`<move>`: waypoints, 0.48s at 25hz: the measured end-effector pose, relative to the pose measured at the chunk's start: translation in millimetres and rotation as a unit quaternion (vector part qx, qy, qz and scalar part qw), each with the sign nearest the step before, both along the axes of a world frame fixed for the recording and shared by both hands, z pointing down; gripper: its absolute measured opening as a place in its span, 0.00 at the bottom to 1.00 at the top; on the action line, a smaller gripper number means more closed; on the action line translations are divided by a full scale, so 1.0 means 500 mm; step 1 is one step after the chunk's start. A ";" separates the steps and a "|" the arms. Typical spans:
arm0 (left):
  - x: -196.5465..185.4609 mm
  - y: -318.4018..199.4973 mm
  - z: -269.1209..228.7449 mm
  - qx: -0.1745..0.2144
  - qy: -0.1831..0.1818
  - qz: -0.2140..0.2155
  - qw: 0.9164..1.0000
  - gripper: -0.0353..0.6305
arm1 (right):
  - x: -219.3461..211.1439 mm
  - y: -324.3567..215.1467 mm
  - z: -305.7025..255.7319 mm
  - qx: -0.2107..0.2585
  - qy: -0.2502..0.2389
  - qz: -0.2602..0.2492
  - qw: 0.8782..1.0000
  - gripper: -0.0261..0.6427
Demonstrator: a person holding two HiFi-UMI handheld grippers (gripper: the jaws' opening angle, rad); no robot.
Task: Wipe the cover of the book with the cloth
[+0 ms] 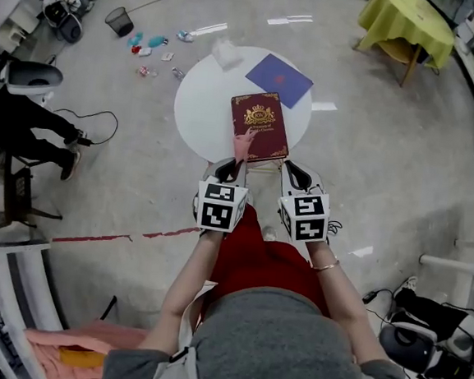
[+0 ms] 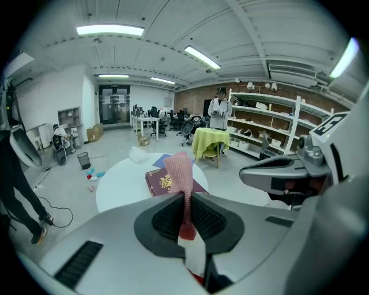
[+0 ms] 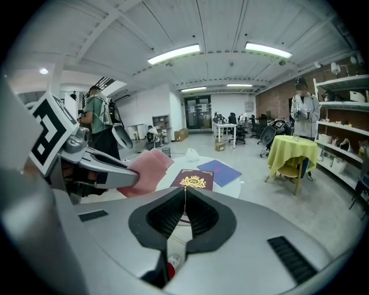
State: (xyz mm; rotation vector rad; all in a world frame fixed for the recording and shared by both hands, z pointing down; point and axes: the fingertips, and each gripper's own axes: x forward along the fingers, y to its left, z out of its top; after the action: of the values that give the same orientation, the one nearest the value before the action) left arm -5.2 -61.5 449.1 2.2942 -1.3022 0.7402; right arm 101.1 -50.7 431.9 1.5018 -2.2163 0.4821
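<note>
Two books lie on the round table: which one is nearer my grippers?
The maroon book with the gold crest, at the near edge of the table. The blue book lies beyond it, toward the far edge.

grey sleeves [image 1: 126, 370], red garment [image 1: 256, 256], gold bangle [image 1: 325, 266], black-and-white marker cubes [image 1: 219, 205]

We stand on a smooth grey floor [image 1: 387, 173] with a red tape line [image 1: 109, 237] across it. A round white table [image 1: 201, 111] is in front of us, a table under a yellow-green cloth [image 1: 404, 22] farther off, and a black wire wastebasket [image 1: 118, 21] to the left. Overhead we see long strip lights [image 2: 109, 30] on a white ceiling. White open shelves [image 2: 271, 127] line a brick wall [image 2: 193, 101], and office chairs [image 2: 173, 120] stand near dark glass doors [image 2: 113, 105].
</note>
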 end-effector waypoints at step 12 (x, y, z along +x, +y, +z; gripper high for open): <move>-0.007 0.020 -0.103 0.063 0.021 -0.009 0.998 0.10 | 0.009 0.026 -0.112 0.062 -0.029 0.004 0.998 0.08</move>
State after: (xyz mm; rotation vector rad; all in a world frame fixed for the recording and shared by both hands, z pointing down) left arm -8.6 -51.6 397.7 2.3798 -1.3846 0.6162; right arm 105.4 -37.5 375.7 1.5785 -2.3242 0.4022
